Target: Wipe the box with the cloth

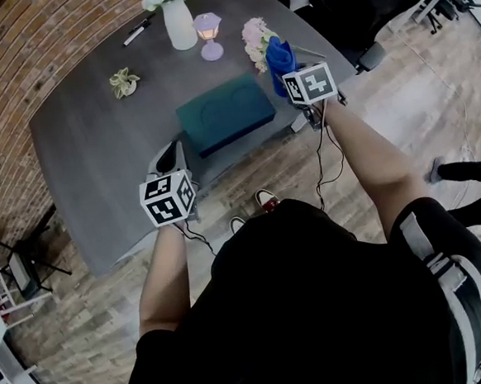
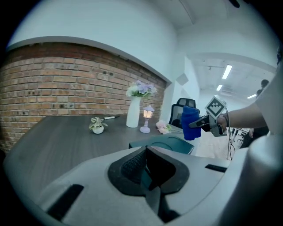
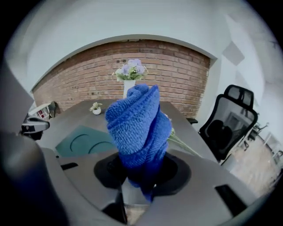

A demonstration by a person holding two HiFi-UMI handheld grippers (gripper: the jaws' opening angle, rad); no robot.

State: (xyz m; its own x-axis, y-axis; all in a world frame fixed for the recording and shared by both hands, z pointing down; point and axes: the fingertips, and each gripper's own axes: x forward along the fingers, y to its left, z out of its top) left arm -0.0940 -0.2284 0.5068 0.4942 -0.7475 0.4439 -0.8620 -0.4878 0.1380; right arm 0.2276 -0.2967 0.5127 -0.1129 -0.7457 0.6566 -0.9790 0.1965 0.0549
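A blue cloth (image 3: pixel 137 123) is clamped, bunched upright, between the jaws of the right gripper (image 3: pixel 142 174) and held in the air above the right end of a dark grey table (image 1: pixel 97 157). A teal box (image 1: pixel 224 112) is laid flat near the table's front edge, with bare tabletop to its left. The left gripper (image 2: pixel 148 165) is held by that edge, left of the box, its jaws pressed together on nothing. A white vase (image 1: pixel 180 24) filled with flowers, a small lamp (image 1: pixel 209 34) and a marker pen (image 1: pixel 137 32) are set well behind the box
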